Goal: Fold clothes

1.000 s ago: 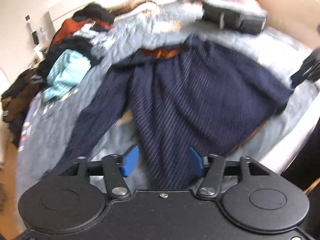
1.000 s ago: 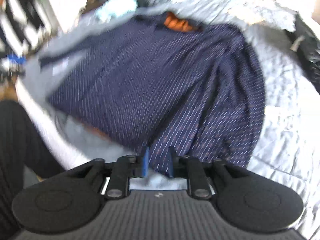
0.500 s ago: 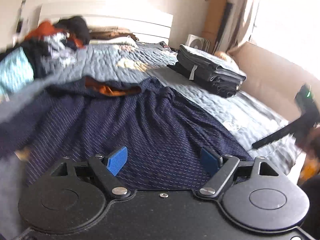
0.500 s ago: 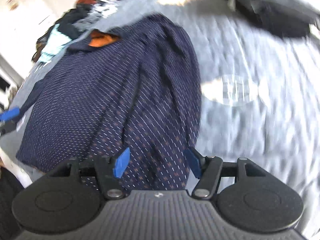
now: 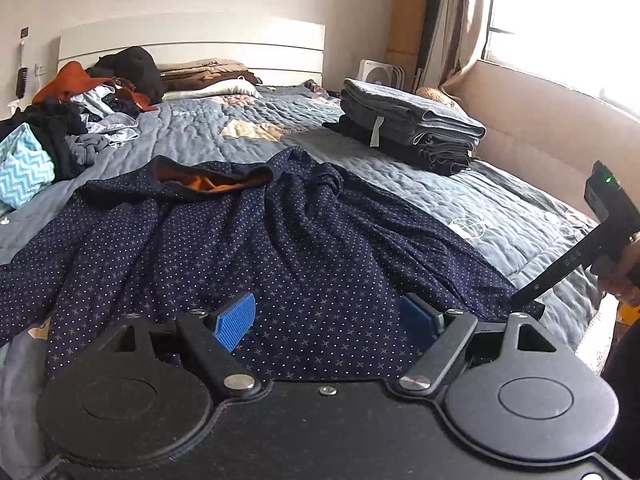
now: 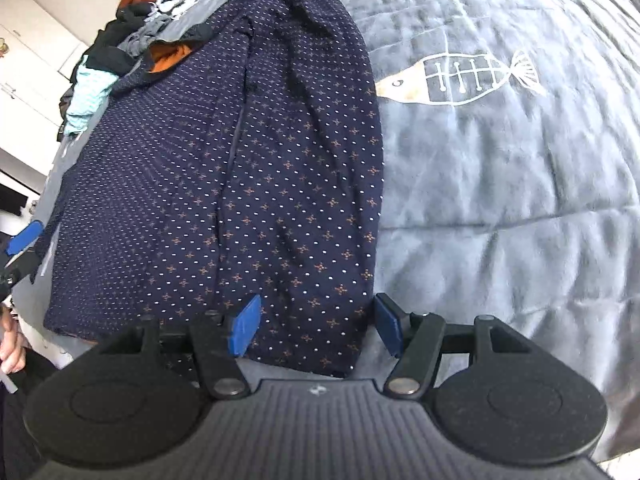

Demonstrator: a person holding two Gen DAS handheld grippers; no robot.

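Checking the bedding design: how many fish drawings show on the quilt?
1: a fish drawing on the grey quilt, right of the navy garment. More may be hidden under clothes.

Left gripper (image 5: 328, 320): jaws wide apart above near hem of shirt (image 5: 248, 248), pads clear of cloth. Shirt: navy, dotted, spread rumpled on quilt (image 5: 460, 196), orange lining at collar. Folded stack (image 5: 412, 124): far right on quilt. Loose pile (image 5: 72, 120): far left. Right gripper (image 5: 528, 300): at shirt's right edge, jaws hidden.

Bare quilt (image 6: 500, 184) (right of the garment (image 6: 224, 168)) lies open; folded stack (image 5: 412, 128) blocks farther back.
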